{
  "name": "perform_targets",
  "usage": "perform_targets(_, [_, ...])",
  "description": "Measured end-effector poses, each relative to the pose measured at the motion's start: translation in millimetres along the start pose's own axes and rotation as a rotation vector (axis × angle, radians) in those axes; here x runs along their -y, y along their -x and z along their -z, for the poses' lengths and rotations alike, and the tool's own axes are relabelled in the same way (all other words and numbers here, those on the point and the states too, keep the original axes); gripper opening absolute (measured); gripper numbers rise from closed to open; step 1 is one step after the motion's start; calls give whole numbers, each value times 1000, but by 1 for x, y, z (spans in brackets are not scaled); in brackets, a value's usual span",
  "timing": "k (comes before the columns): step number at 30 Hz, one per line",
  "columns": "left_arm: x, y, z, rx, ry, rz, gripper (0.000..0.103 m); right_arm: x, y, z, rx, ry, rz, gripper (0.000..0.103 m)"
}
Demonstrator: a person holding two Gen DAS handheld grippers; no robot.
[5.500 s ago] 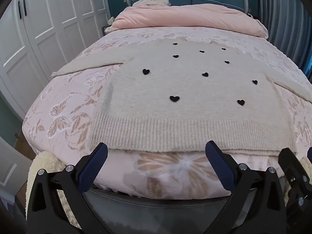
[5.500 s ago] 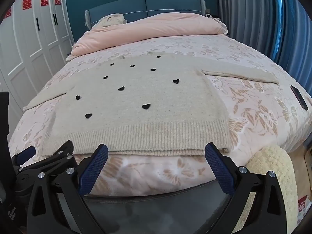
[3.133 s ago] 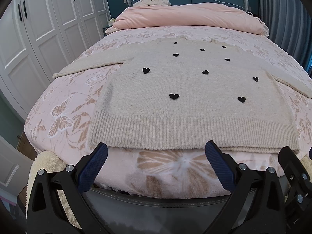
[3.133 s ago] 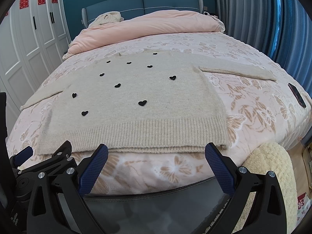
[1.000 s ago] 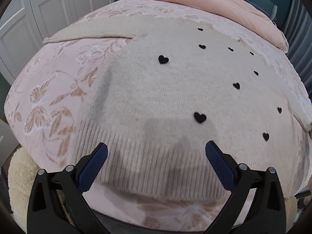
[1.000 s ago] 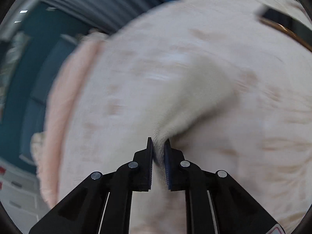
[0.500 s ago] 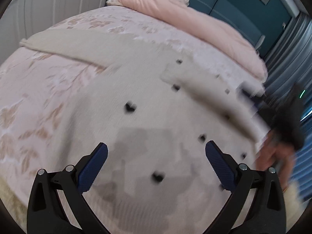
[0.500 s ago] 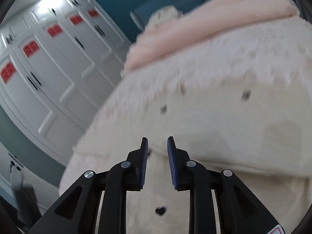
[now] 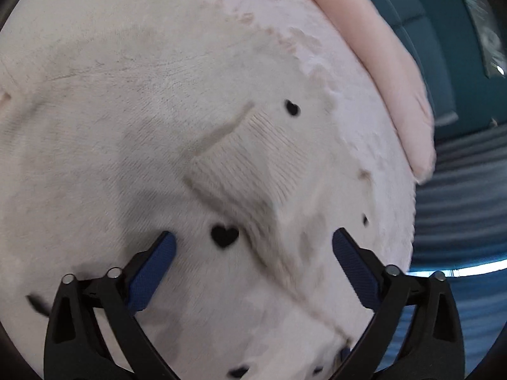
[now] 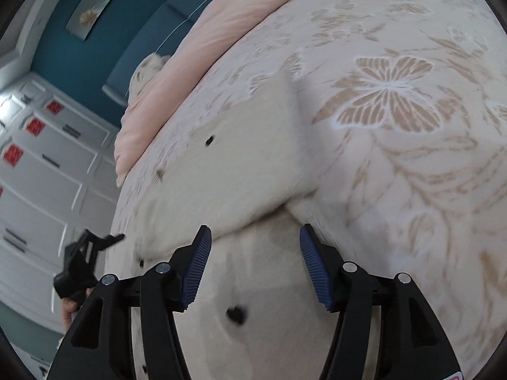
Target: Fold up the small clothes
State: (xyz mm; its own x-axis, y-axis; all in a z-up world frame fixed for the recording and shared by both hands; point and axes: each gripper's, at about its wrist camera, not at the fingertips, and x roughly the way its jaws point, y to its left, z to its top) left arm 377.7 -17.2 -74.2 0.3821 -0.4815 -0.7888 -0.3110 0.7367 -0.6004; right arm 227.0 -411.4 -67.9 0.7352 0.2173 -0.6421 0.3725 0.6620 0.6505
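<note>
Right now we hold our left gripper (image 9: 253, 250) above the cream knitted sweater with small black hearts (image 9: 133, 145), its blue-padded jaws wide apart but narrowing, gripping nothing. That sweater lies flat on the pink butterfly-print bedspread (image 10: 412, 101), and its ribbed-cuffed sleeve (image 9: 250, 158) lies folded across the body. Our right gripper (image 10: 253, 262) hangs over the sleeve's fold, jaws spreading, pads clear of the knit. A folded pale pink duvet (image 10: 202, 31) lies near the teal headboard (image 10: 139, 25).
</note>
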Motion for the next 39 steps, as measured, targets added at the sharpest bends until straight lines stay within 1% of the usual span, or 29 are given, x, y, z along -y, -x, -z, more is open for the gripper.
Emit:
perform_targets(1, [6,0,-2,27,-9,-13,76,-1,-4,-3,5,-11,-3,59])
perform_targets(3, [19,-2,-7,31,-63,-42,21,0,-15,-10,14,-37,-11,59])
perform_targets(4, [22,0,-11,44,-74,-41,8,0,-19,-12,19,-43,-8,51])
perform_targets(5, [25,11,-16,82,-87,29,8,-5,-26,-19,23,-39,-4,39])
perform_targets(6, [26,24,-20,116,-96,48,8,-10,-26,-21,29,-28,-9,9])
perform_targets(7, [29,39,-22,163,-116,84,8,-15,-24,-23,44,-4,-31,8])
perform_targets(8, [30,49,-23,185,-132,105,8,-25,-16,-27,94,25,-76,8])
perform_targets(9, [30,59,-23,218,-157,113,8,-33,-8,-28,138,57,-101,8])
perform_targets(10, [28,63,-24,234,-174,98,8,-38,-2,-29,169,88,-109,7])
perform_targets(11, [24,61,-23,236,-193,72,8,-38,-4,-28,177,117,-84,7])
perform_targets(12, [15,47,-22,206,-205,29,9,-32,-16,-25,136,118,-37,7])
perform_targets(14, [-9,19,-17,132,-168,-47,8,-8,-50,-19,0,67,72,6])
perform_targets(15, [-18,13,-13,118,-151,-56,9,-2,-51,-15,-3,41,57,6])
perform_targets(17, [-31,10,-8,144,-138,-16,10,-12,-34,-13,50,66,24,6])
perform_targets(18, [-30,9,-5,154,-150,-14,10,-18,-28,-12,75,92,14,6])
perform_targets(19, [-29,7,-5,160,-162,-21,11,-22,-25,-10,85,118,31,7])
perform_targets(21, [-25,7,-4,161,-176,-34,11,-17,-44,-7,1,146,135,6])
perform_targets(22, [-24,8,-4,157,-176,-37,11,-14,-46,-5,-17,124,142,6])
perform_targets(24, [-22,9,-7,149,-176,-31,11,-23,-33,-7,18,93,108,7])
perform_targets(25, [-22,7,-8,146,-182,-23,11,-26,-28,-8,32,94,107,9])
perform_targets(27, [-29,12,-5,150,-189,-8,11,-43,-14,-6,89,112,92,12])
perform_targets(28, [-34,16,-4,154,-192,-3,11,-51,-7,-6,117,123,91,14])
perform_targets(30, [-35,16,-2,161,-196,-5,11,-52,-4,-8,126,138,107,14])
perform_targets(32, [-35,16,-2,161,-188,-8,12,-56,-5,-10,146,147,164,14])
perform_targets(34, [-35,16,-3,156,-178,-8,12,-63,6,-10,191,151,140,14])
perform_targets(35, [-35,16,-3,156,-177,-5,12,-72,12,-8,226,175,131,14])
perform_targets(36, [-36,15,-3,158,-179,-4,12,-79,15,-7,242,194,120,14])
perform_targets(37, [-37,15,-2,161,-183,-3,12,-90,11,-5,232,226,92,14])
perform_targets(39, [-37,14,-1,168,-193,-3,12,-101,-10,-5,167,279,99,14])
